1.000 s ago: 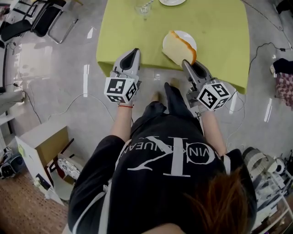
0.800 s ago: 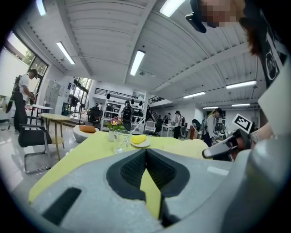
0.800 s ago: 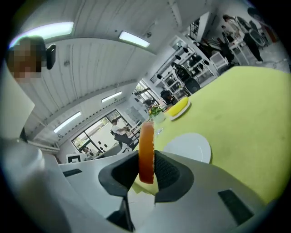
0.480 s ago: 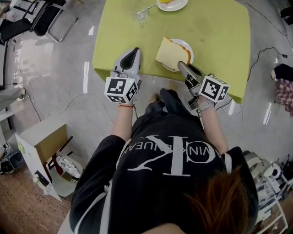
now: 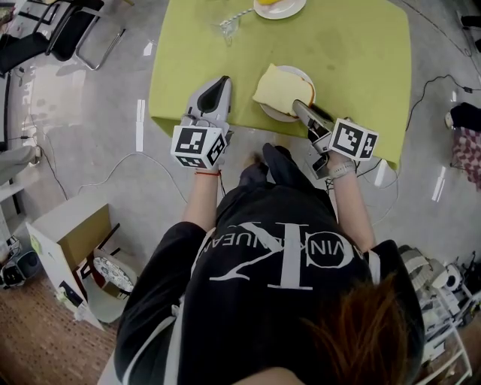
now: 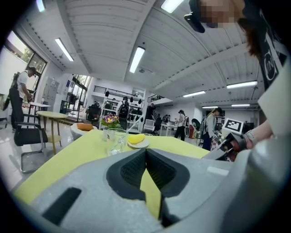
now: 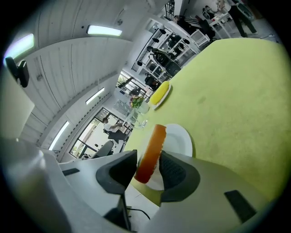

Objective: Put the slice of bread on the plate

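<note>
A slice of bread (image 5: 279, 87) with a brown crust lies tilted over the small white plate (image 5: 305, 75) near the front edge of the green table (image 5: 353, 53). My right gripper (image 5: 299, 107) reaches it from the front. Its jaws are opening, and the crust edge (image 7: 152, 150) stands between the pads with a small gap on the left side. Behind the slice shows the plate (image 7: 181, 139). My left gripper (image 5: 219, 83) hovers at the table's front edge, left of the plate. In its own view my left gripper (image 6: 145, 152) is shut on nothing.
A drinking glass (image 5: 231, 22) and a second plate with yellow food (image 5: 279, 6) stand at the table's far side. Chairs (image 5: 75, 30) are at the upper left, a cardboard box (image 5: 75, 233) at the lower left, and cables lie on the floor.
My right gripper carried the bread leftward and down, and the slice rolled from standing at the plate's right edge to lying over the plate. The left gripper stays at the table's front edge.
</note>
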The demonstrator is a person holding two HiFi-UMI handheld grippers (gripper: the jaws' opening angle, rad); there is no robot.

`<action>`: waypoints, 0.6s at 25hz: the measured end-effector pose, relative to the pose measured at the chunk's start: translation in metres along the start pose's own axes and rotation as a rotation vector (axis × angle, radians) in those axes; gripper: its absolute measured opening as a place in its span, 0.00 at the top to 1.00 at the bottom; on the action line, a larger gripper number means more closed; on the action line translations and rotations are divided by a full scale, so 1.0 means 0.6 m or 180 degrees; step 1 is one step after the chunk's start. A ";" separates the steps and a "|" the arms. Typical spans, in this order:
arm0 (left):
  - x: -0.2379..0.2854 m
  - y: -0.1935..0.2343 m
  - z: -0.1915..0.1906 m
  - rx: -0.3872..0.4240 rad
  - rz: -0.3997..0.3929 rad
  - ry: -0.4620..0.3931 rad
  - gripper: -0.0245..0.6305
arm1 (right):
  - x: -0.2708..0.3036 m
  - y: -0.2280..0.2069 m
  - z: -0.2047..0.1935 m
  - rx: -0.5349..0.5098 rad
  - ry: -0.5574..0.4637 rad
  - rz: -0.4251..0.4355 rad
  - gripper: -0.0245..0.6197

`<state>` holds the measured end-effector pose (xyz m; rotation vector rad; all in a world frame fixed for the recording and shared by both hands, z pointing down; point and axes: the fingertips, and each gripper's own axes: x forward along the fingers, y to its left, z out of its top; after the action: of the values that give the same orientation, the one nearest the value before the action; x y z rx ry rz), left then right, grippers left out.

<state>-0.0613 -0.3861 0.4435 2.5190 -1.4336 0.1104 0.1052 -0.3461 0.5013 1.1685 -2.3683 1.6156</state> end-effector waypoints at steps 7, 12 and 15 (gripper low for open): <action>-0.003 0.000 -0.006 -0.0008 -0.0004 0.0024 0.95 | 0.002 -0.010 -0.010 -0.0337 0.0256 -0.0124 0.62; -0.010 0.002 -0.006 -0.0007 0.0004 0.0015 0.95 | 0.004 -0.017 -0.030 -0.1102 0.0738 -0.0445 0.47; -0.014 0.004 -0.008 -0.0009 0.0011 0.0011 0.95 | 0.002 -0.025 -0.033 -0.1287 0.0840 -0.0595 0.46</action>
<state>-0.0674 -0.3792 0.4468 2.5129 -1.4360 0.1130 0.1061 -0.3334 0.5225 0.9900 -2.1988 1.0878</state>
